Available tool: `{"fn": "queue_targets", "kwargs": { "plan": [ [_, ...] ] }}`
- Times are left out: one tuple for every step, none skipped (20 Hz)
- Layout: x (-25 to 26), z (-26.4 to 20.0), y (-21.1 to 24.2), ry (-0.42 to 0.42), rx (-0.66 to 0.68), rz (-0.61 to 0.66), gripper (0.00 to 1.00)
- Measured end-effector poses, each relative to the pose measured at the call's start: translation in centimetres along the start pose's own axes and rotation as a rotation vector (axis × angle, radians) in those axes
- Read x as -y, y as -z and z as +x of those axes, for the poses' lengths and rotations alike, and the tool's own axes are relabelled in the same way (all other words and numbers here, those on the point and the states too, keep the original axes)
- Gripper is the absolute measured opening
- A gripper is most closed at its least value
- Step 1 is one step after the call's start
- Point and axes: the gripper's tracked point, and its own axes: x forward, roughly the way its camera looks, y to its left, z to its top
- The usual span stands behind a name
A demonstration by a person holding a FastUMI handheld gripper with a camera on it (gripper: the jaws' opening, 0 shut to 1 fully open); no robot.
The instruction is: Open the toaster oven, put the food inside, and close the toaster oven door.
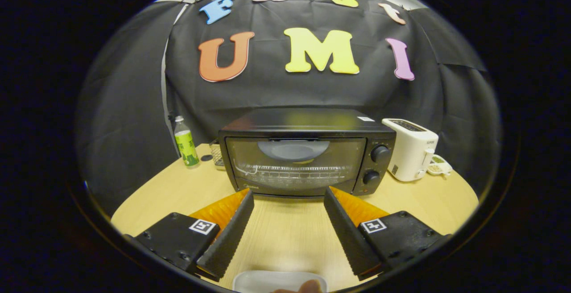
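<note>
While the gripper [289,195] hovers above the wooden worktop [285,235], its two fingers [232,230] stand spread wide apart with nothing between them but bare wood. Just beyond the fingertips sits the toaster oven [307,157], a black box facing the camera, its glass door [295,163] closed and upright. A curved handle [293,149] runs along the top of the door, and a wire rack shows dimly through the glass. Two round knobs [380,154] sit one above the other on the oven's right panel.

Close behind the fingers, at the near edge of the worktop, lies a white dish [267,281]; something small and brownish, possibly the food or a fingertip, shows at its near rim, too cropped to tell.

To the right of the oven, just beside it, stands a white pop-up toaster [411,149], and past that a small dish [439,166] holding something pale. To the left of the oven stands a bottle with a green label [185,142], upright near the black cloth wall, with a small wire basket [217,154] between bottle and oven and a small dark disc [206,158] on the wood nearby.
</note>
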Motion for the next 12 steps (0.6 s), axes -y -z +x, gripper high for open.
{"fn": "queue_targets", "kwargs": {
  "plan": [
    [-0.1,-0.5,-0.4,-0.001,0.011,0.001,1.0],
    [-0.2,-0.9,-0.8,0.0,0.027,0.002,1.0],
    [-0.2,-1.4,-1.4,0.002,0.045,0.0,1.0],
    [-0.2,-2.1,-1.8,0.001,0.06,0.001,1.0],
    [-0.4,-2.8,-2.3,-0.003,0.075,0.005,1.0],
    [-0.6,-3.5,-2.8,-0.004,0.091,0.006,1.0],
    [-0.6,-4.5,-3.4,-0.002,0.108,0.009,1.0],
    [-0.6,-5.3,-3.9,0.002,0.128,0.012,1.0],
    [-0.4,-6.3,-4.3,0.014,0.147,0.018,1.0],
    [0.2,-7.3,-4.5,0.039,0.164,0.016,1.0],
    [0.8,-8.3,-4.8,0.064,0.2,0.018,1.0],
    [1.2,-9.1,-4.7,0.087,0.225,0.025,1.0]
  ]
}}
